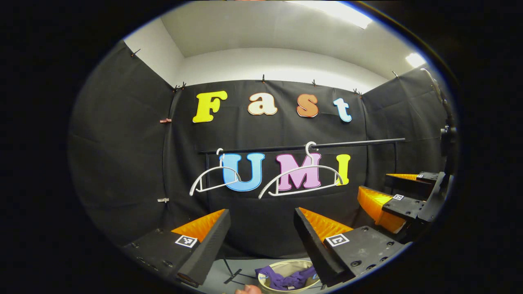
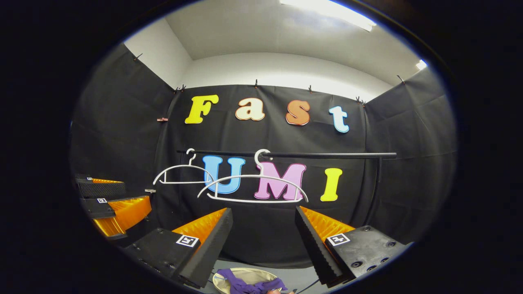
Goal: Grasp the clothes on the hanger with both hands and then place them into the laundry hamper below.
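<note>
Purple garment (image 1: 286, 279) seen lying in hamper (image 1: 267, 286), below both grippers. Hangers (image 1: 300, 179) bare. Left gripper (image 1: 261, 245), right gripper (image 2: 263, 245): fingers held apart, nothing gripped.

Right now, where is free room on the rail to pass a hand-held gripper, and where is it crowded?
Free: the stretch of rail between the nearer hanger and the right post. Crowded: the left end, where that hanger and the farther hanger hang close together. Below, purple clothes already lie in the hamper.
</note>
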The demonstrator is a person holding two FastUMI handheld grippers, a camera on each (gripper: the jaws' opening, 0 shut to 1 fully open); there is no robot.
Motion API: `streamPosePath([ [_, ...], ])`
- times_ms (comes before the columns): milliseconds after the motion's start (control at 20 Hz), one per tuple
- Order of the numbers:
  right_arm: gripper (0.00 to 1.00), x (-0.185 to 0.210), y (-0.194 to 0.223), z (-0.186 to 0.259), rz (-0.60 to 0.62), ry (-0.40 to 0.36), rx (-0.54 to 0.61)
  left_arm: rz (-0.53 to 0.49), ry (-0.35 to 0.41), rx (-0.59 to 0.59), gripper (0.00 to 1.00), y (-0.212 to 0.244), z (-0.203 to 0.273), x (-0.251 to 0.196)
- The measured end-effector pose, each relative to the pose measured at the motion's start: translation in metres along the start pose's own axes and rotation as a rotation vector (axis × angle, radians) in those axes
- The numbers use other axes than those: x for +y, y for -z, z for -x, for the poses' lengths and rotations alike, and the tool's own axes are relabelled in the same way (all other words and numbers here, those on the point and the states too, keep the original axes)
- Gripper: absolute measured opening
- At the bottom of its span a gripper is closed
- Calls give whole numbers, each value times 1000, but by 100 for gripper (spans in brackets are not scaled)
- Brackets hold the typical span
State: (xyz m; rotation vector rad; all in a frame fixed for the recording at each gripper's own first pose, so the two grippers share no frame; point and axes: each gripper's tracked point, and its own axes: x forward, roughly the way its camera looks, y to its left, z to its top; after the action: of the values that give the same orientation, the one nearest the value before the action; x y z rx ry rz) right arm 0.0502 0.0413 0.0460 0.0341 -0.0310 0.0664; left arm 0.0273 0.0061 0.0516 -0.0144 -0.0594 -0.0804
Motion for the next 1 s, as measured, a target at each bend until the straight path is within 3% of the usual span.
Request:
streamPosePath([
  [1000,98,5,-2,1,11,-6,-5,-1,-7,-5,97,0,2,6],
])
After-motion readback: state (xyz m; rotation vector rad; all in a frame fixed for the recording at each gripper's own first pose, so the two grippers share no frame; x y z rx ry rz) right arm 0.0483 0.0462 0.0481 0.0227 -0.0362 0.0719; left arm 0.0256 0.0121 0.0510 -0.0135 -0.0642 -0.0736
